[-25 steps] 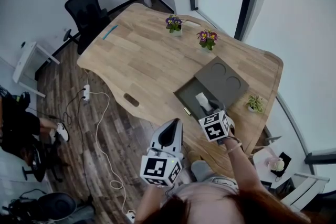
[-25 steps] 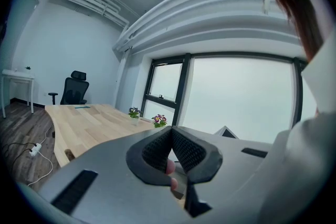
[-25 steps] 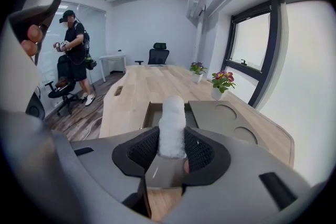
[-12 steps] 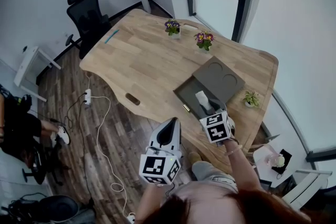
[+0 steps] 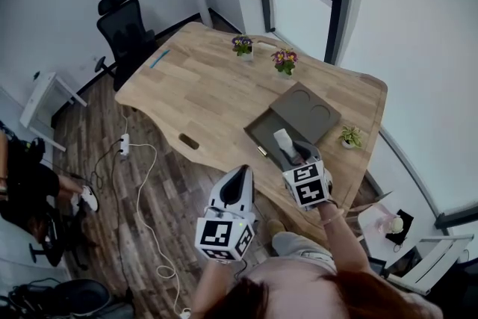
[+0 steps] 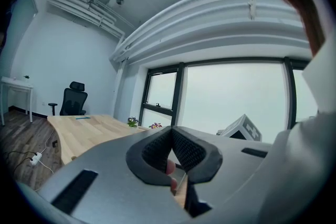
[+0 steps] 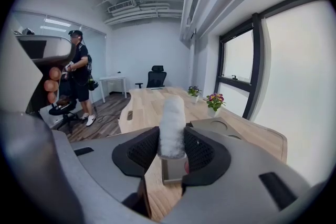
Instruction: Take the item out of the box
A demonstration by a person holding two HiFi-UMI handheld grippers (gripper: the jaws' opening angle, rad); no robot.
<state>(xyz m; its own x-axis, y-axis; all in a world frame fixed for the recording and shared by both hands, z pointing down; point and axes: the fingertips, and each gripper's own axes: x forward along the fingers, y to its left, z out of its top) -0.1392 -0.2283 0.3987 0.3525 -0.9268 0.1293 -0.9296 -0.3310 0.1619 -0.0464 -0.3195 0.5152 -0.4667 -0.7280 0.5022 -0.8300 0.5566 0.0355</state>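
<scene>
An open grey box (image 5: 261,132) lies near the wooden table's (image 5: 202,93) front edge, its lid (image 5: 306,104) laid beside it. My right gripper (image 5: 291,152) is over the box, shut on a white fluffy roll (image 5: 282,139). In the right gripper view the roll (image 7: 171,120) stands upright between the pads (image 7: 144,150), with the box (image 7: 172,171) just below. My left gripper (image 5: 241,177) hangs off the table's front edge, to the left of the box. In its own view the left gripper (image 6: 172,136) has its jaws together with nothing between them.
Two potted flowers (image 5: 263,52) stand at the table's far edge and a small green plant (image 5: 349,136) at its right end. A black office chair (image 5: 125,26) is at the far left. A person (image 7: 79,78) stands on the floor to the left; cables (image 5: 142,183) lie there.
The head view has drifted slightly. My right gripper keeps its hold on the white roll over the box, perhaps a little higher. The left gripper has hardly moved.
</scene>
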